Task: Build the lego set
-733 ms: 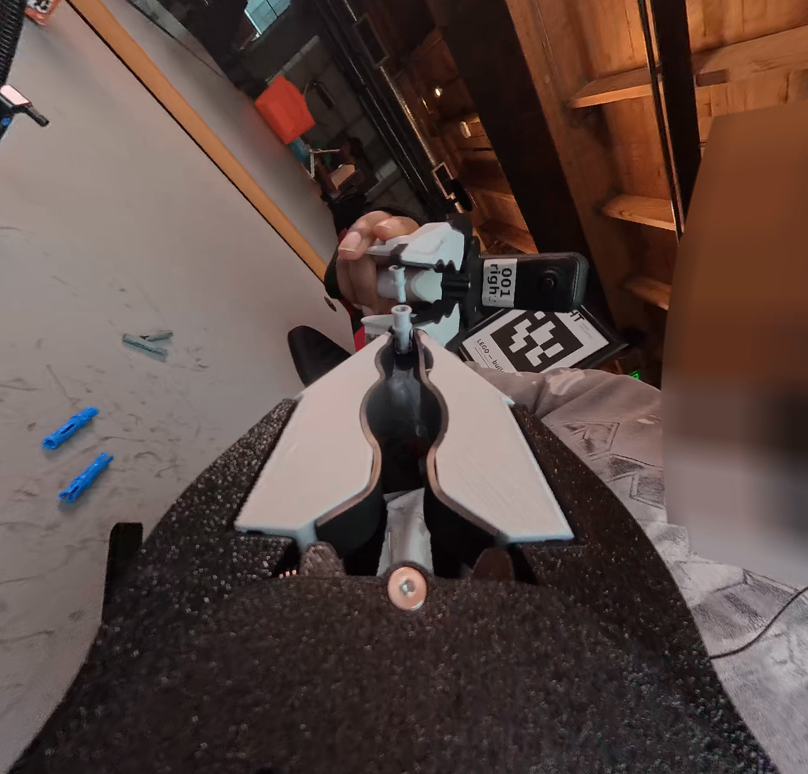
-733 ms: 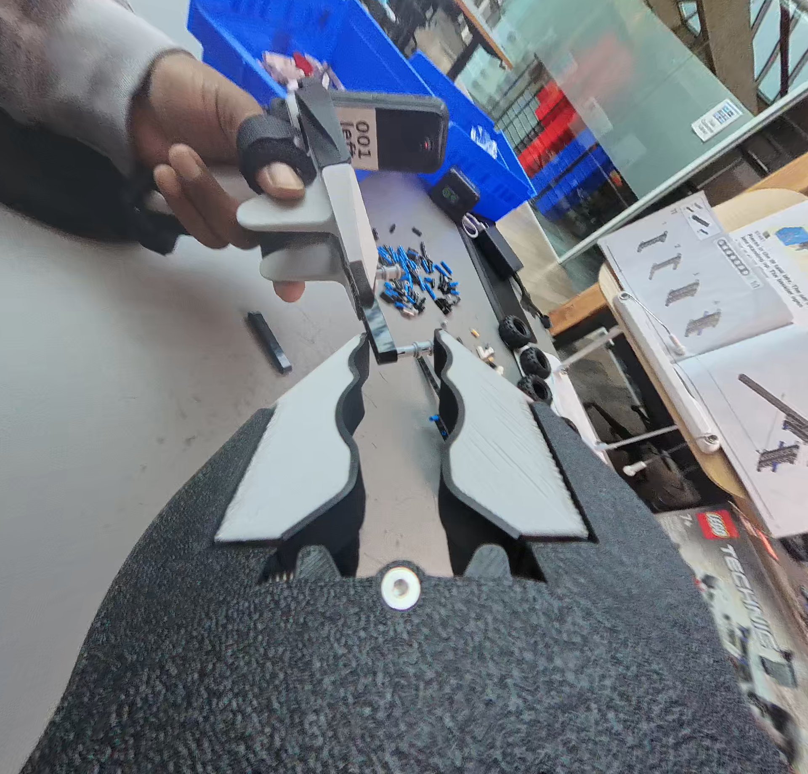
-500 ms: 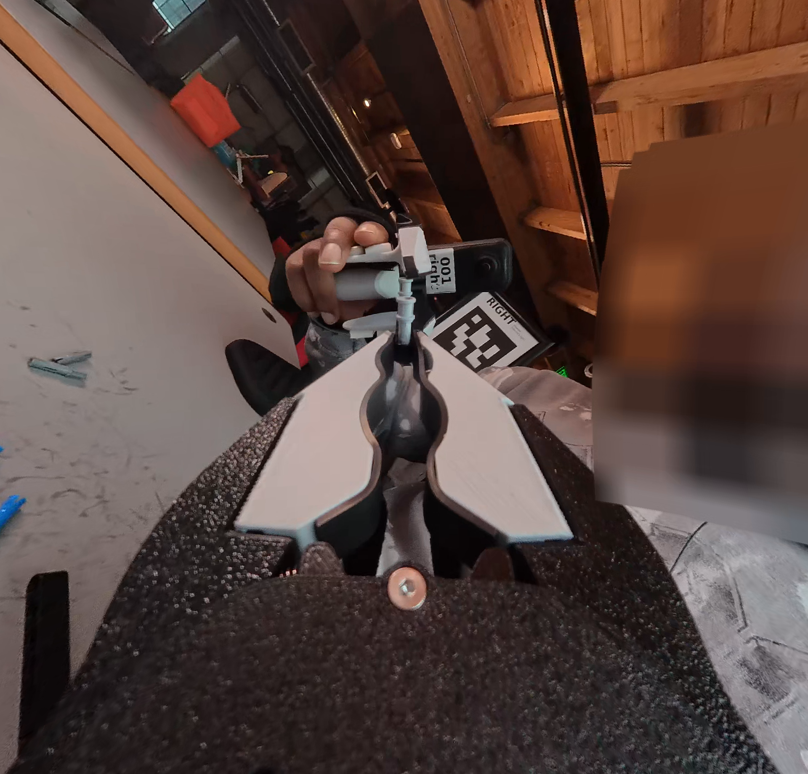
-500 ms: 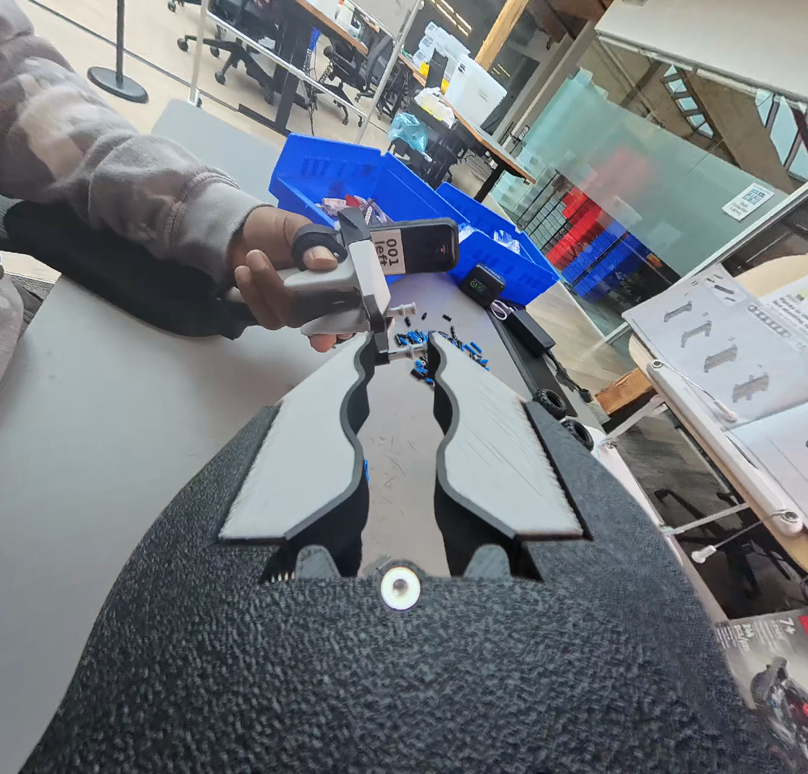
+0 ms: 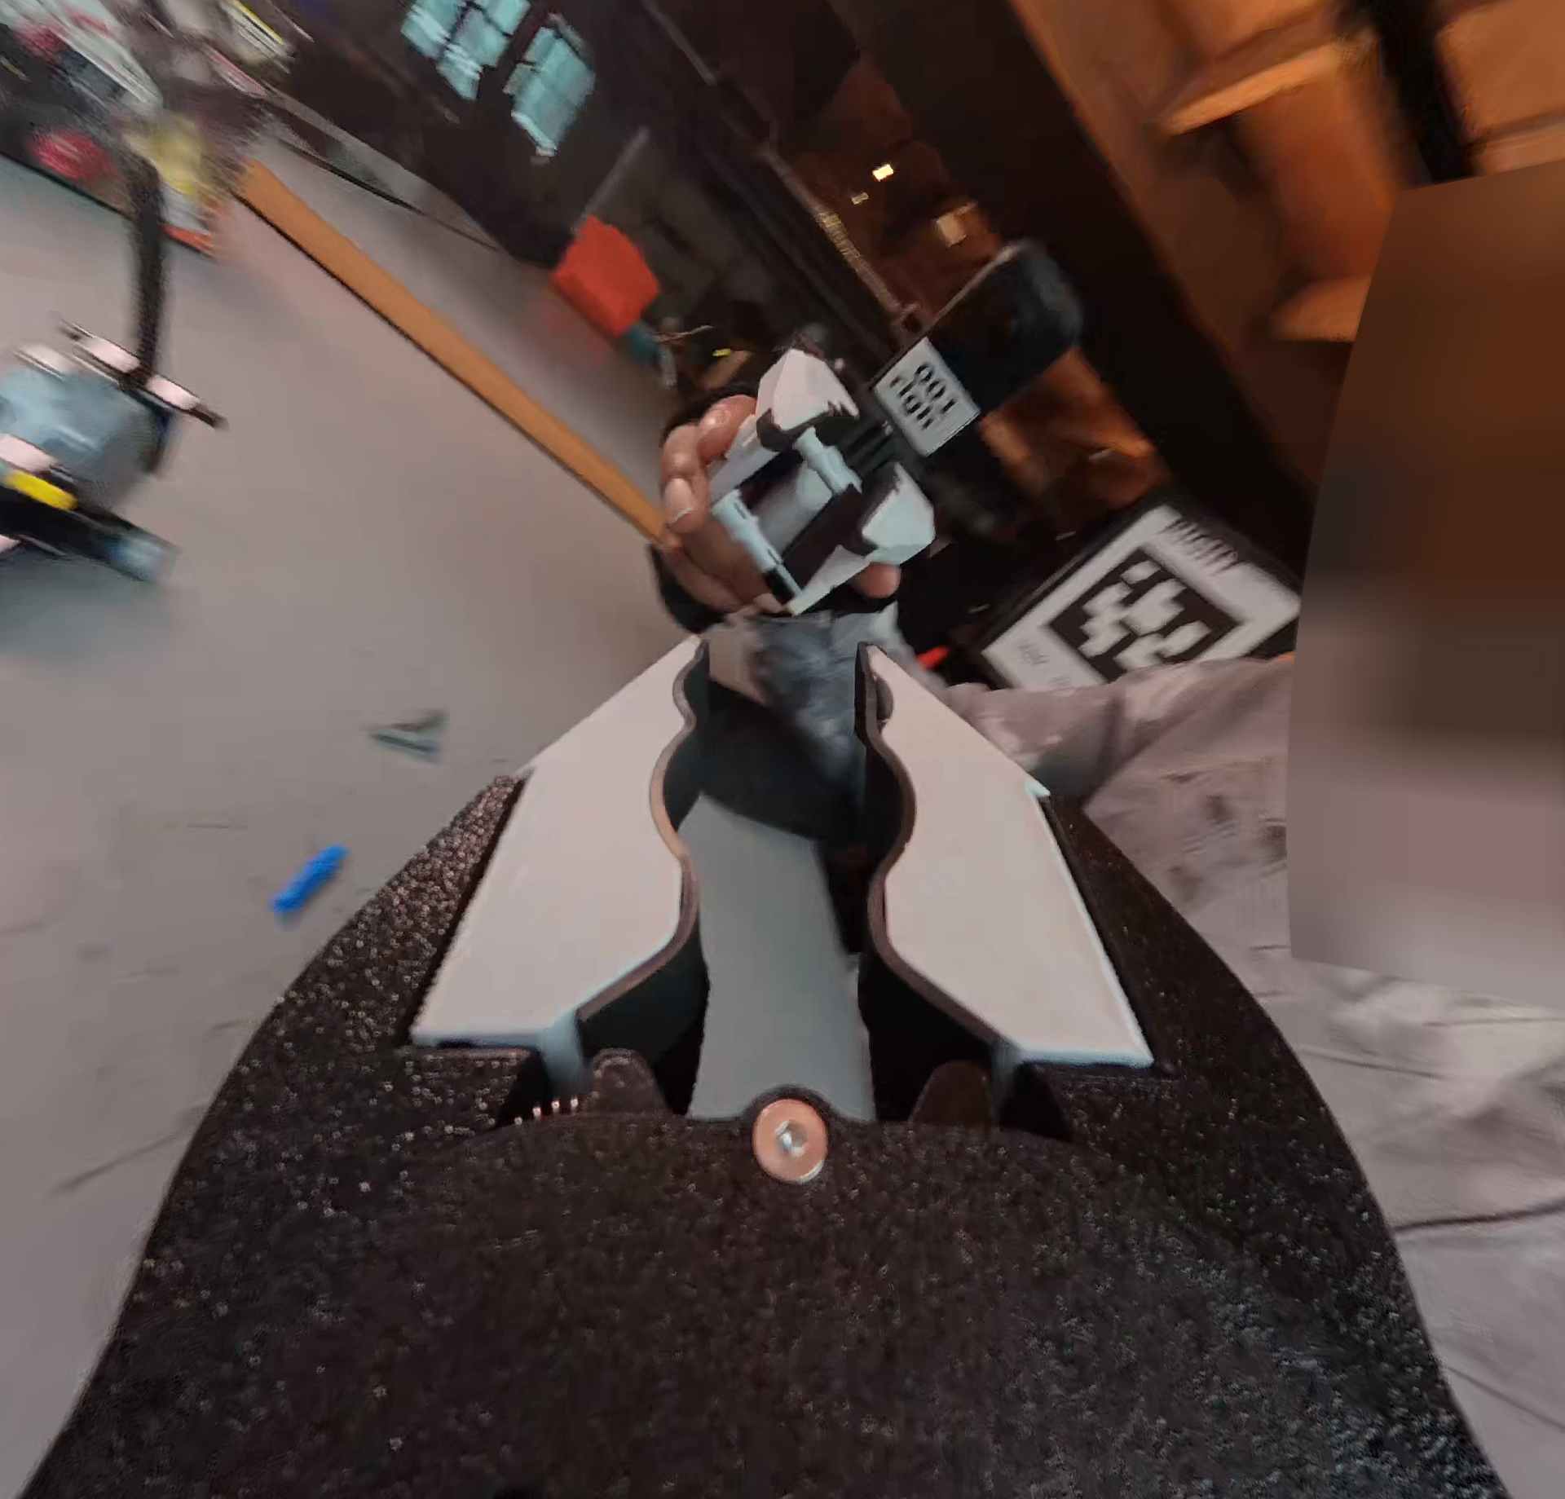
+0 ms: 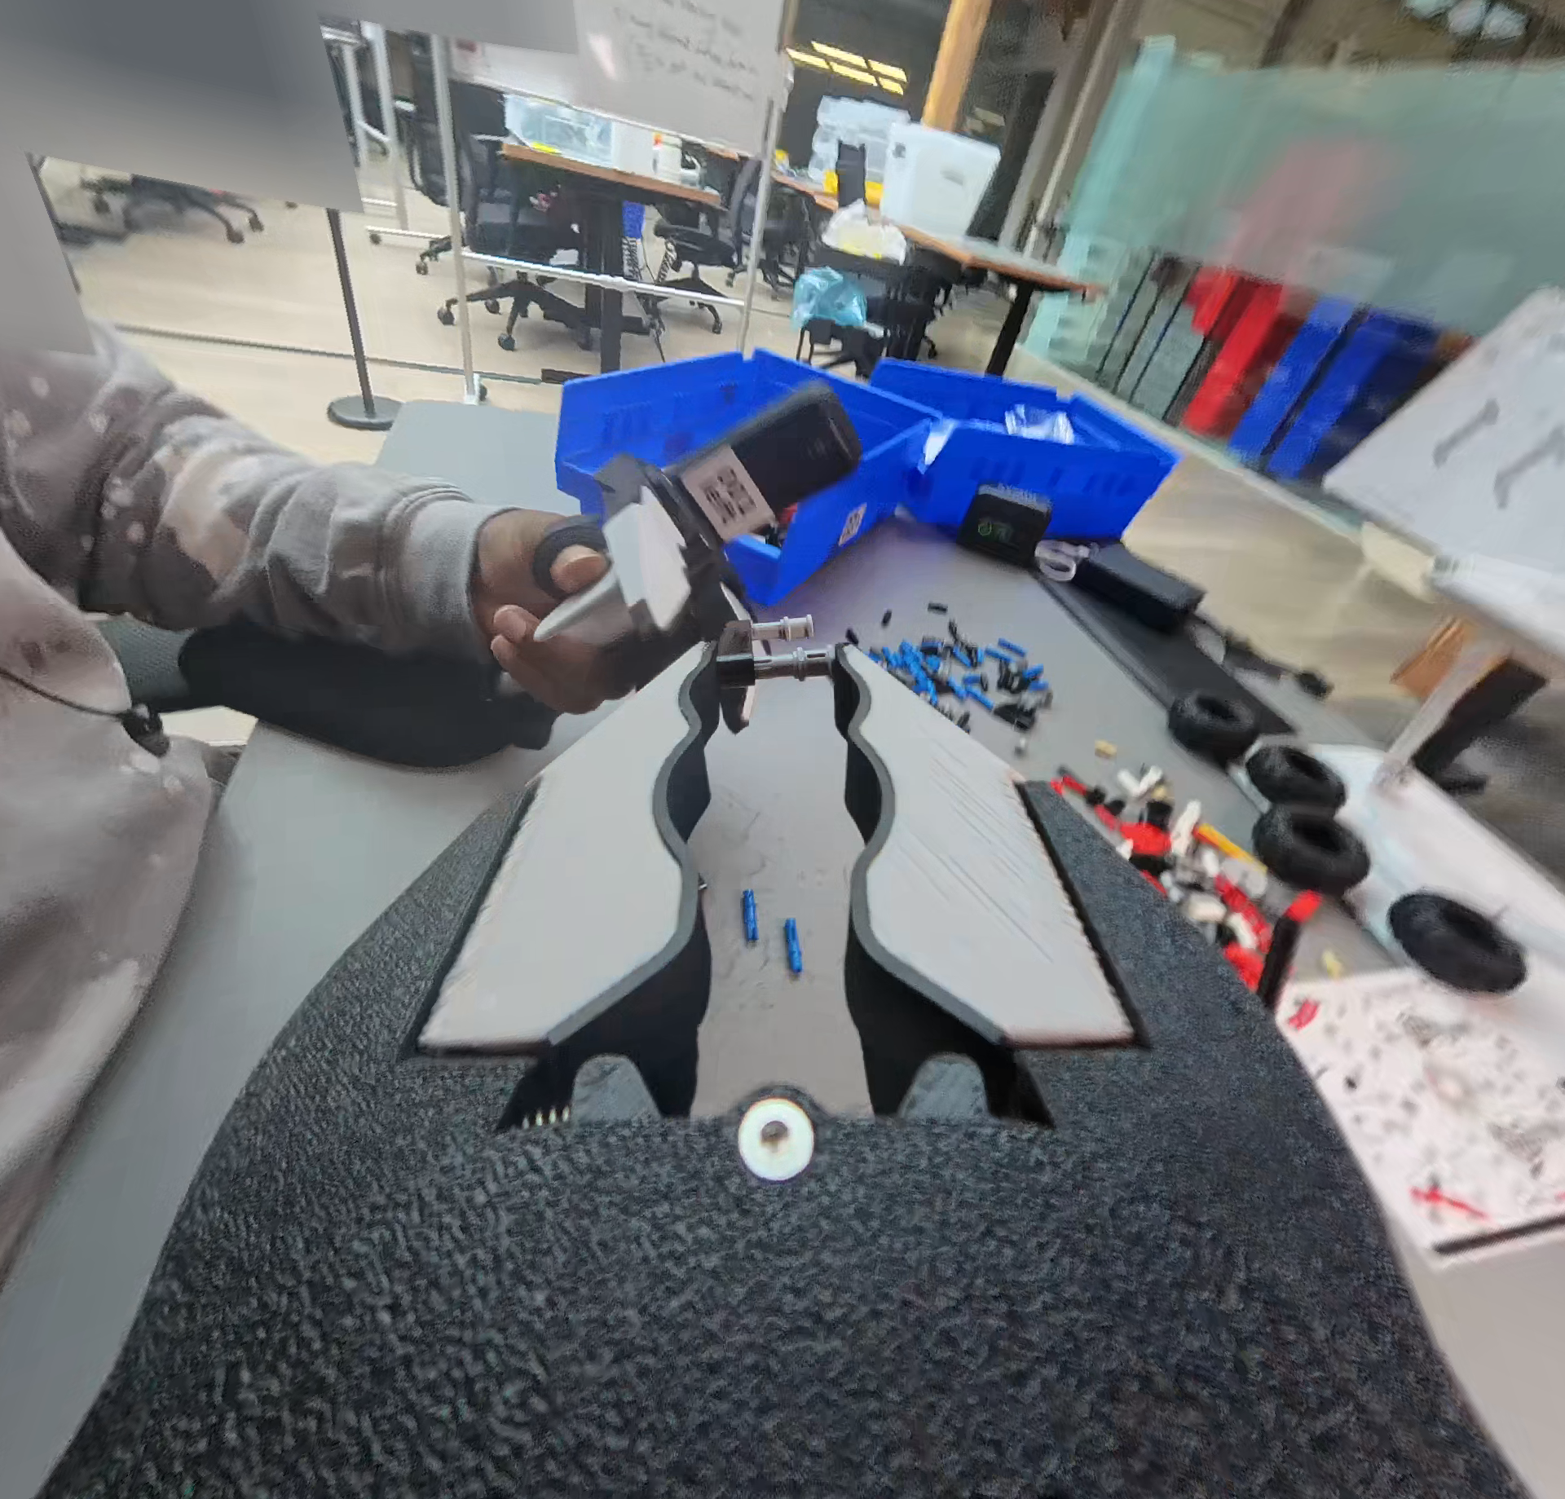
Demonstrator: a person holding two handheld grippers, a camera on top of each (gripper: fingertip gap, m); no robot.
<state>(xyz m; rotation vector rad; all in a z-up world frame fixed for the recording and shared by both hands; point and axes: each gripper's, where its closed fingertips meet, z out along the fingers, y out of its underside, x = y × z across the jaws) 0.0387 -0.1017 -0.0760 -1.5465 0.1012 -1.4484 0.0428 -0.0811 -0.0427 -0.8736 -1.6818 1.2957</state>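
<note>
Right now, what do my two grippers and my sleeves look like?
Both the left gripper and the right gripper have two pale grey wavy-edged fingers with black inner edges, set on a rough black body. Each carries a black camera with a white label. The sleeve is mottled grey, plus a black finger loop.

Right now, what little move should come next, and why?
Probably lower the left gripper toward a blue pin on the table: it is open and empty, while the right gripper clamps the grey pin piece.
</note>
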